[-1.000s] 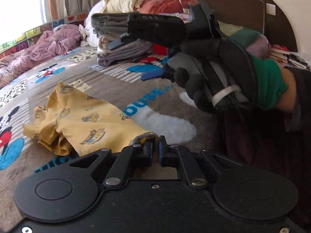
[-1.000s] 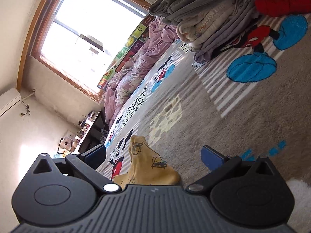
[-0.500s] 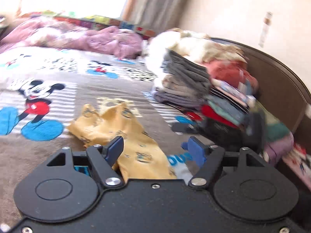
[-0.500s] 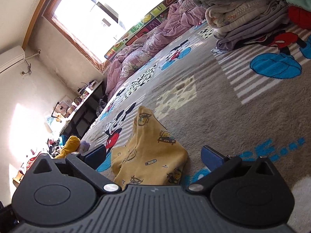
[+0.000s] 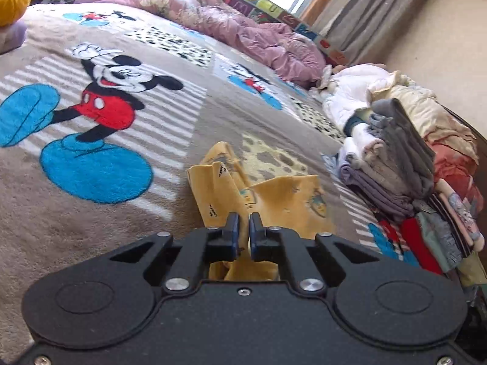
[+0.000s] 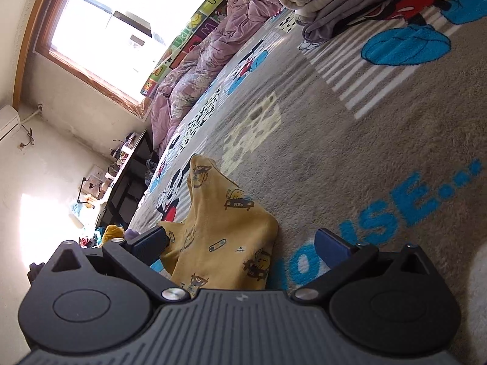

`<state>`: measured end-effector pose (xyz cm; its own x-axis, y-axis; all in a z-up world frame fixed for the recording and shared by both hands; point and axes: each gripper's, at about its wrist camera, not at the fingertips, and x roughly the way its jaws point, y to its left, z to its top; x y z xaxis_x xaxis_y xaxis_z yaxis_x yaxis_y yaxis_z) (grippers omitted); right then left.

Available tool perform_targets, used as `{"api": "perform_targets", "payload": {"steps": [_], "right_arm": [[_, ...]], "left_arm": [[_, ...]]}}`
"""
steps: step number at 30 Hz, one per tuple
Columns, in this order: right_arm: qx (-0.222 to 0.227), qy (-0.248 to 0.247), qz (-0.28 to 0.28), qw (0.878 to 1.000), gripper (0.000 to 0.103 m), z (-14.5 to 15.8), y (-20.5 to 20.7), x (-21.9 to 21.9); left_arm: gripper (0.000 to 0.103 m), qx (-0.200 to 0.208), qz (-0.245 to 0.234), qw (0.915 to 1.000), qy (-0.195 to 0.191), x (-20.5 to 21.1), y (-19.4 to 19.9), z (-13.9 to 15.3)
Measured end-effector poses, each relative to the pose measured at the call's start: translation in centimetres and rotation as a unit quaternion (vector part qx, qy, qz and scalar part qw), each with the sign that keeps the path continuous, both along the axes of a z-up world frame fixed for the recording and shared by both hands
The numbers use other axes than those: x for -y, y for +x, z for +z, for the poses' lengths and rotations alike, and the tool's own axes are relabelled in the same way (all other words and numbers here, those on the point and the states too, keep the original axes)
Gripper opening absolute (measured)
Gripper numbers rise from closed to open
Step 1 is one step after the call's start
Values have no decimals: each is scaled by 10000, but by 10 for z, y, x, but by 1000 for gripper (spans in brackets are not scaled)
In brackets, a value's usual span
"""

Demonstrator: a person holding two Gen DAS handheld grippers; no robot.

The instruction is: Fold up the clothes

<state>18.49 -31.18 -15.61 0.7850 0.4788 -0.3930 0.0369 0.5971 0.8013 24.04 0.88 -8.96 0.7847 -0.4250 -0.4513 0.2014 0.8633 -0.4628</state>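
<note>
Garment: a small yellow garment [image 5: 283, 200] printed with little cartoon cars and bears is seen crumpled on the bed [image 5: 91, 228], not laid flat; several folds and a raised ridge are shown, and one narrow part is stretched away toward the far side of the bed.
Garment, place: it is found on the grey plush blanket [image 6: 350, 152] near the near edge of the bed, beside the blue lettering [image 6: 380, 222] and just short of the pale yellow patch [image 5: 268, 158] in the weave.
Left gripper [image 5: 242, 228]: its jaws have just been closing and are now drawn together, with a fold of the yellow cloth pinched between the blue pads at the garment's near edge.
Right gripper [image 6: 240, 243]: its jaws are held wide apart, low over the blanket; the near part of the garment is seen between them, but no pad is pressed on it.
Stack of folded clothes [image 5: 395, 164]: grey, lilac, white and red pieces are piled at the head of the bed, well apart from the garment.
Pink quilt [image 5: 237, 30]: it is bunched along the far edge of the bed under the window [image 6: 121, 24].
</note>
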Motion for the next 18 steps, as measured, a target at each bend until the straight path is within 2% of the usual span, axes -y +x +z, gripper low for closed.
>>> {"api": "perform_targets", "payload": {"steps": [1, 2, 5, 7, 8, 11, 16, 18], "right_arm": [[26, 61, -48, 10000, 103, 0, -1, 2], [58, 121, -95, 9999, 103, 0, -2, 3], [165, 361, -296, 9988, 103, 0, -6, 14], [270, 458, -453, 9976, 103, 3, -10, 24], [327, 484, -532, 9969, 103, 5, -12, 29], [534, 482, -850, 9938, 103, 15, -22, 48], [806, 368, -1303, 9875, 103, 31, -46, 77], [873, 352, -1390, 9858, 103, 33, -54, 85]], "left_arm": [[2, 241, -153, 9996, 52, 5, -5, 6], [2, 513, -270, 9976, 382, 15, -11, 14], [1, 897, -868, 9906, 552, 38, -25, 22], [1, 1125, -1315, 9820, 751, 57, -36, 24], [1, 1231, -1566, 9756, 924, 69, -42, 24], [1, 1392, -2345, 9569, 999, 94, -59, 23], [1, 1566, -3573, 9127, 1219, 136, -92, 17], [5, 1556, -3985, 8954, 1232, 142, -104, 15]]}}
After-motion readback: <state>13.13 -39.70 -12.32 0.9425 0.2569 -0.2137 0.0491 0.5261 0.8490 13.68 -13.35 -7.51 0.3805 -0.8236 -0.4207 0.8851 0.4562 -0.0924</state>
